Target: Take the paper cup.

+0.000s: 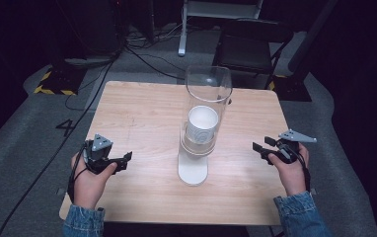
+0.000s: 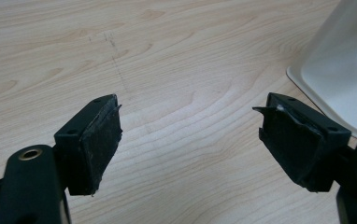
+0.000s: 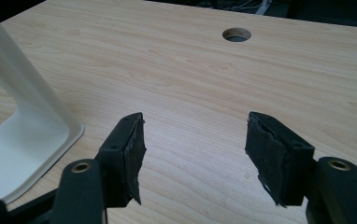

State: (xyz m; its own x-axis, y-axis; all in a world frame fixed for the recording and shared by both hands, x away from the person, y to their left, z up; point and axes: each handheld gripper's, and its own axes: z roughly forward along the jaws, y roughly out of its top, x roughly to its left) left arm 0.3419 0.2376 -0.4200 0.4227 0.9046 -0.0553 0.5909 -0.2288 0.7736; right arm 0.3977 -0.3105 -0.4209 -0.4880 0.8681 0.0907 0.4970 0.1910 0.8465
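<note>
The wooden table [image 1: 142, 113] carries one tall thing at its middle: a cup dispenser [image 1: 204, 113], a clear upright tube on a white stand. Everything else is placed from it. Its long axis runs straight up from the table, and its white base [image 1: 193, 170] lies flat on the near side, toward the person. Inside the tube, low down, sits a stack of white paper cups [image 1: 202, 124], the top rim facing up.

The left gripper [image 1: 122, 162] rests on the table to the left of the dispenser, its jaws pointing across toward the base. In the left gripper view the left gripper [image 2: 190, 135] is spread wide with nothing but bare wood between the pads, and the base's corner [image 2: 335, 79] shows ahead to the right.

The right gripper [image 1: 260, 148] rests to the right of the dispenser, likewise aimed inward. In the right gripper view the right gripper [image 3: 195, 144] is equally wide apart and empty, with the white stand [image 3: 22, 116] off to its left.

Both stand apart from the dispenser; the two look about equally near.
</note>
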